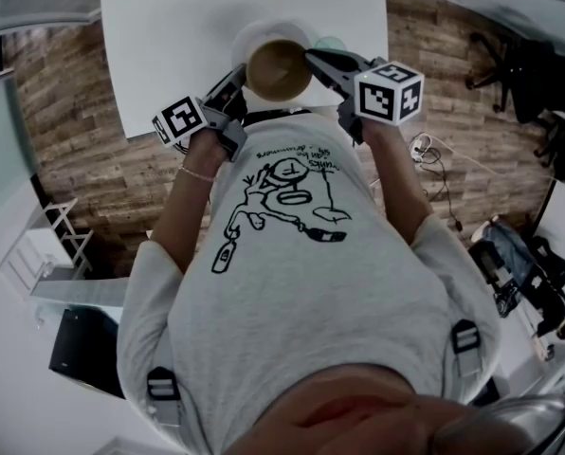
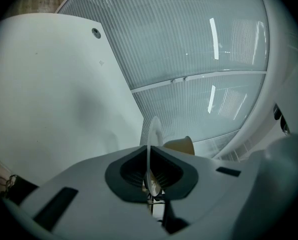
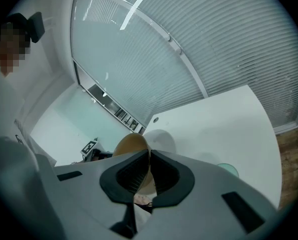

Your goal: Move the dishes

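Fingers point(image 3: 124, 176) pinch round tan bowl point(image 1: 278, 68), thin white plate point(image 2: 154, 129).

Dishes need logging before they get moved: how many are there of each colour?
brown bowl: 1
white plate: 1
green dish, partly hidden: 1
Total: 3
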The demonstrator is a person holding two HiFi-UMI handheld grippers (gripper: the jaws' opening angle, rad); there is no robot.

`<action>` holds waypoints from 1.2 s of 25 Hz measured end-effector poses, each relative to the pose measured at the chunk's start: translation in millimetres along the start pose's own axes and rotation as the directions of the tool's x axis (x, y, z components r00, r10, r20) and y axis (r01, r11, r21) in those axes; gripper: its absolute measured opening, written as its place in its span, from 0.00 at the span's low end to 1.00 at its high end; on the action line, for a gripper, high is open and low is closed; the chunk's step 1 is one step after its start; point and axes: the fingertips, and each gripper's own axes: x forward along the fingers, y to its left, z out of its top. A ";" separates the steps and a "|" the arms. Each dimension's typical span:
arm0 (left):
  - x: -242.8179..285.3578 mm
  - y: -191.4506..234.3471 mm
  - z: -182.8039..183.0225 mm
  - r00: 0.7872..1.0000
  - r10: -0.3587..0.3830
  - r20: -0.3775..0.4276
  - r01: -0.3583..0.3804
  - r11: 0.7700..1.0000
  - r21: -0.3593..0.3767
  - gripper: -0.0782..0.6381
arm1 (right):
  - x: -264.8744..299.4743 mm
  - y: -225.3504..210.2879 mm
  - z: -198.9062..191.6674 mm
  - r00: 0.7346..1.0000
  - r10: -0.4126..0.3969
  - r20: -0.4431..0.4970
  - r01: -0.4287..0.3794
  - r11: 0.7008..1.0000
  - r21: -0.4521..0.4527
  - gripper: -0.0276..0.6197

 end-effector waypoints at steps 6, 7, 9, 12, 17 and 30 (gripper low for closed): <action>-3.3 1.7 2.7 1.000 -0.002 0.009 0.002 1.000 0.007 0.12 | -3.6 -0.6 2.5 1.000 -0.008 0.005 0.008 1.000 0.011 0.10; -4.8 2.7 3.8 1.000 0.001 0.012 -0.001 1.000 0.005 0.12 | -3.6 -0.9 2.9 1.000 -0.010 0.006 0.010 1.000 0.012 0.10; -7.0 3.0 6.2 1.000 0.000 0.021 0.000 1.000 -0.003 0.12 | -4.2 -1.8 4.8 1.000 -0.013 0.009 0.013 1.000 0.011 0.10; -12.1 6.6 11.1 0.999 0.007 0.034 -0.007 1.000 -0.002 0.12 | -4.9 -2.8 8.5 1.000 -0.018 0.014 0.018 1.000 0.014 0.10; -23.7 17.8 16.2 0.998 0.028 0.048 -0.028 1.000 0.000 0.12 | -3.6 -9.1 7.9 0.999 -0.040 0.008 0.040 0.999 0.012 0.10; -60.8 48.0 34.4 0.989 0.079 0.123 -0.075 0.997 -0.032 0.12 | 0.6 -32.3 -5.0 0.993 -0.115 0.020 0.113 0.990 0.084 0.10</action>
